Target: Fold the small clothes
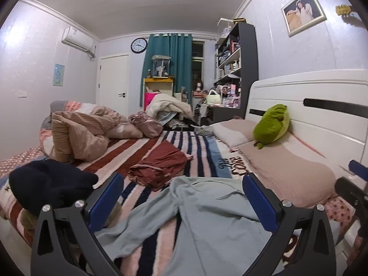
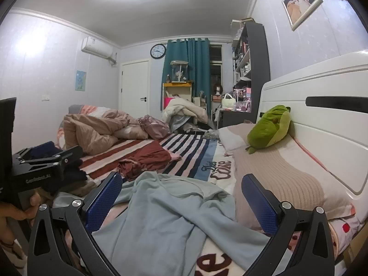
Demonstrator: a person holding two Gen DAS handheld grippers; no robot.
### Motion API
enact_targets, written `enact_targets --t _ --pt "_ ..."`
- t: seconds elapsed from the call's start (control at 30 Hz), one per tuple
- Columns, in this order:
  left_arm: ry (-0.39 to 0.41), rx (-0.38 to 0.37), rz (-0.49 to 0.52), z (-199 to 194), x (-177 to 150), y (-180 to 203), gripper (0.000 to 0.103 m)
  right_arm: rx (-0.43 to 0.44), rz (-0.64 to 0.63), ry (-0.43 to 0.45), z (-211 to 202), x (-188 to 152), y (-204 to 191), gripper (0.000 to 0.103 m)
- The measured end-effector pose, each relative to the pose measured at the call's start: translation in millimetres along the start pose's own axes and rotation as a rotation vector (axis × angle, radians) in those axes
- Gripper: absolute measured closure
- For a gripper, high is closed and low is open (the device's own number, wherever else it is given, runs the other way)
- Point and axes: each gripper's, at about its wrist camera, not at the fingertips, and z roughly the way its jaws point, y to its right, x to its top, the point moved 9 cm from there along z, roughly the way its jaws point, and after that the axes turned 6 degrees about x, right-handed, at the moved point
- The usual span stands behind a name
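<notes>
Striped bed, pale blue garment waiting, nothing grasped

Striped blanket point(image 1: 184, 142) covers the bed and is my work surface, so the clothes sit spread on it rather than stacked. White headboard point(image 1: 322, 115) is on the right with beige pillows point(image 1: 287, 168) along it, and a green plush toy point(image 1: 272, 126) leans there, out of my way. Bunched tan duvet point(image 1: 80, 133) is pushed to the far left, I'd guess to free the middle for folding.

Pale blue garment point(image 1: 202, 218) lies rumpled and unfolded on the near part of the bed, right in front of both cameras; looks like the piece I take first. Dark red garment point(image 1: 158, 163) sits crumpled just beyond it, touching or nearly so, can't tell. Navy garment point(image 1: 46, 184) is heaped at the left edge, near.

My left gripper point(image 1: 184, 207) hangs over the blue cloth with jaws spread wide, nothing between them. My right gripper point(image 2: 181, 202) is the same: released, empty, over the same cloth nearer the pillows. Task barely started, I judge; next move needs a pinch on an edge or corner to flatten it.

Writing: blanket lettering reads roughly "Love" point(image 2: 220, 168), script above it too blurred. Left handle in the right view carries a small label point(image 2: 38, 179), not legible. Wall clock point(image 1: 139, 45) far off.
</notes>
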Motion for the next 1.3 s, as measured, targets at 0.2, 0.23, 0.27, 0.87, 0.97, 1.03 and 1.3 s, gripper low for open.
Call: enact_targets --t 0.2,0.23,0.27,0.87,0.97,1.03,1.3 --pt "-0.015 0.024 -0.029 14 -11 -22 0.001 0.014 0.005 0.007 5 -6 -3 0.000" --pt "-0.027 0.022 -0.030 17 -17 -26 0.001 0.027 0.010 0.004 8 -10 -6 0.000" --pt "-0.041 0.028 -0.027 20 -25 -32 0.001 0.036 0.013 0.001 12 -14 -8 0.000" --pt "-0.448 0.125 -0.200 58 -206 -146 0.012 0.199 0.010 -0.179 89 -95 -38 0.000" --pt "-0.478 0.137 -0.190 64 -214 -153 0.037 0.201 0.012 -0.190 90 -97 -35 0.000" --pt "-0.518 0.160 -0.180 71 -223 -156 0.064 0.208 0.027 -0.193 89 -97 -37 0.000" --pt "-0.416 0.096 -0.121 59 -183 -138 0.100 0.219 0.034 -0.179 90 -93 -39 0.000"
